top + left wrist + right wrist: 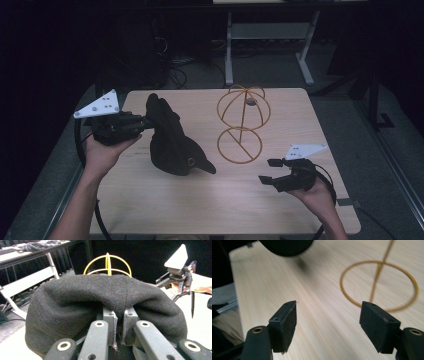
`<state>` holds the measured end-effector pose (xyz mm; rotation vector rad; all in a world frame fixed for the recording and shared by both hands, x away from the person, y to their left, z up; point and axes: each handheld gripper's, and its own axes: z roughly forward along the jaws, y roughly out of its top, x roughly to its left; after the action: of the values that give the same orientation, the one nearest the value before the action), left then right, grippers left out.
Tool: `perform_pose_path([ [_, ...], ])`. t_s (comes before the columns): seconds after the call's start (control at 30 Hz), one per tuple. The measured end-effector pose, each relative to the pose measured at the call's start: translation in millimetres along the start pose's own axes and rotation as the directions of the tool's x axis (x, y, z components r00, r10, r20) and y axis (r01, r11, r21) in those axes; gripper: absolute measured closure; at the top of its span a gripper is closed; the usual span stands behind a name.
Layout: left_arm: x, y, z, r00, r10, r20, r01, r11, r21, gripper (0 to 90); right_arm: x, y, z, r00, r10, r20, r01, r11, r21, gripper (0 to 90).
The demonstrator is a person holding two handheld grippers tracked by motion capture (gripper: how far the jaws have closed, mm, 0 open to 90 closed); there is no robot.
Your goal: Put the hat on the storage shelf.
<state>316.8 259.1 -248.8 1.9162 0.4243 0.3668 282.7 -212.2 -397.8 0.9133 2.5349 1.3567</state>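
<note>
Black cap (172,135) in left gripper (145,121)

likely lab: dark room, workbench (240,30)

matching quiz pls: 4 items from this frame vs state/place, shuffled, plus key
Items
1. left gripper
2. right gripper
3. black cap
4. gold wire hat stand

States
A. stands upright on the table, nothing on it
B. jaws wide apart, nothing between them
C. jaws closed on dark fabric
D. pinched at its rear edge, brim pointing toward the right gripper

Pairs: 1-C, 2-B, 3-D, 4-A
</note>
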Motion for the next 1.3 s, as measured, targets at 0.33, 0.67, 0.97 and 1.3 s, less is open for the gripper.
perform_pose_path([
  [0.33, 9.8, 25.4, 19.6, 0.9986, 0.009, 0.051, -0.009, 1.0000, 0.003, 84.5, -23.9, -20.4, -11.4, 0.9958, 0.062, 0.068, -0.062, 0.9981, -0.002, 28.9],
  [0.67, 16.3, 53.2, 40.3, 0.9966, 0.021, 0.080, -0.021, 0.9998, 0.001, 84.5, -36.1, -29.6, -26.5, 0.9903, 0.095, 0.101, -0.090, 0.9944, -0.056, 27.6],
  [0.97, 22.9, 77.6, 69.3, 0.9927, 0.038, 0.114, -0.040, 0.9990, 0.017, 84.4, -49.3, -42.2, -35.7, 0.9815, 0.156, 0.111, -0.146, 0.9845, -0.097, 27.3],
  [1.3, 28.2, 111.2, 97.3, 0.9906, 0.067, 0.120, -0.075, 0.9951, 0.065, 84.4, -51.0, -46.4, -41.7, 0.9754, 0.168, 0.142, -0.150, 0.9800, -0.131, 27.0],
])
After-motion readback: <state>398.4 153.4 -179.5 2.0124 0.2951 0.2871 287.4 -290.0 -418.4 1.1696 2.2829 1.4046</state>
